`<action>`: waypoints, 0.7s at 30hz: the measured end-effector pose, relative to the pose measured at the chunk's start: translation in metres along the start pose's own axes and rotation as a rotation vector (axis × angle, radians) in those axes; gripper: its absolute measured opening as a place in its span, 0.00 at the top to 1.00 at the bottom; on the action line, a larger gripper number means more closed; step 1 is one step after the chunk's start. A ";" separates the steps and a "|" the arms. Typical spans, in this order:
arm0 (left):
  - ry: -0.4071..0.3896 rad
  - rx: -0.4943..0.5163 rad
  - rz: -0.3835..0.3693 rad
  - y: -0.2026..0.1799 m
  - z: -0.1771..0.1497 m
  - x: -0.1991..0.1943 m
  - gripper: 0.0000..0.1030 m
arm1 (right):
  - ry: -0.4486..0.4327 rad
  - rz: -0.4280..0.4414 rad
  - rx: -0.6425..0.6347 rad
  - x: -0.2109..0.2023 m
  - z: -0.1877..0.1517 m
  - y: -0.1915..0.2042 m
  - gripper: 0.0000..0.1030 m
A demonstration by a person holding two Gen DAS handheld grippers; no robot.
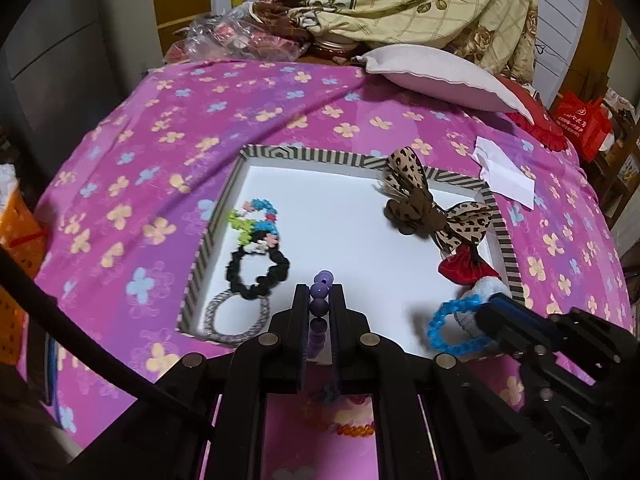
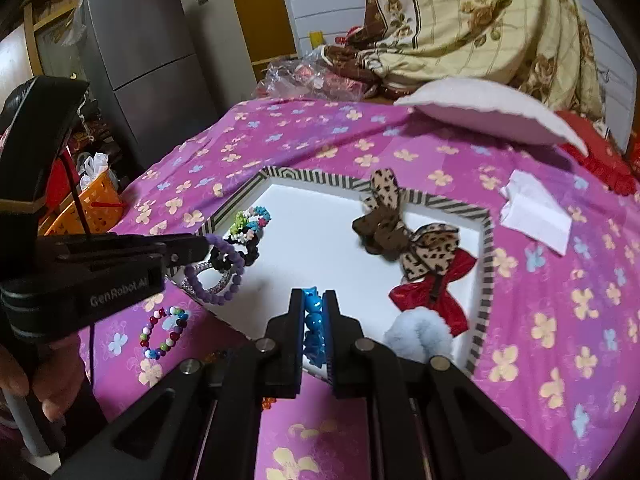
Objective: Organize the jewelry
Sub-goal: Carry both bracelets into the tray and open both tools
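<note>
1. We have the purple bead bracelet (image 1: 321, 300) pinched between the fingers of the left gripper (image 1: 319, 304), and it hangs over the near left part of the striped tray (image 1: 304, 153). From the right wrist it shows as a full loop (image 2: 216, 272) dangling off the fingertips above the grey hair tie (image 1: 236, 316).

2. The blue bead bracelet (image 2: 313, 324) is clamped in the right gripper (image 2: 313, 320), over the tray's near edge and just beside the pale blue scrunchie (image 2: 416, 334).

3. The move turns on height over the tray floor. Both loops sit above white floor, the purple one to the left and the blue one to the right, so we judge that each hand only needs to lower and let go (nothing to reach across).

4. The purple loop's plane runs along the left gripper's fingers, so the left view shows it edge-on as a stack of beads. Only the right view shows its ring shape.

5. The right view also shows a multicoloured bead bracelet (image 2: 164, 332) on the pink bedsheet (image 2: 560, 320), outside the tray and nearer the left hand. An orange one (image 1: 356, 429) lies beneath the left gripper.

6. Further in lie the black scrunchie (image 1: 256, 274), the flower bracelet (image 1: 256, 224), the leopard bow (image 1: 424, 208) and the red bow (image 2: 432, 296).
</note>
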State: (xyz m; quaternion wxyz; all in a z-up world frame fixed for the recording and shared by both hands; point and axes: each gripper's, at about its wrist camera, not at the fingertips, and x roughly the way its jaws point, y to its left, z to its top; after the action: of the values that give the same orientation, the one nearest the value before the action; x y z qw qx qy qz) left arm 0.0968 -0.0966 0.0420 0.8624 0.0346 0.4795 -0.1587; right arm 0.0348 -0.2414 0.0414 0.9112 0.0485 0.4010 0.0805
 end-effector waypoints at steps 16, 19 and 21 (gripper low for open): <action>0.105 -0.078 0.072 0.030 -0.014 0.069 0.89 | 0.097 -0.115 0.026 0.065 -0.002 -0.049 0.84; 0.099 -0.084 0.074 0.032 -0.016 0.068 0.89 | 0.088 -0.101 0.020 0.062 -0.004 -0.047 0.74; 0.095 -0.072 0.078 0.030 -0.016 0.066 0.87 | 0.075 -0.089 0.019 0.056 -0.005 -0.044 0.72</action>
State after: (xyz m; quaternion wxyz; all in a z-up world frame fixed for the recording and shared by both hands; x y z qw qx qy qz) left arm 0.1253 -0.0803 -0.0252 0.8449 0.0294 0.5235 -0.1058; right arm 0.0736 -0.2738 -0.0091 0.8978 0.0363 0.4373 0.0376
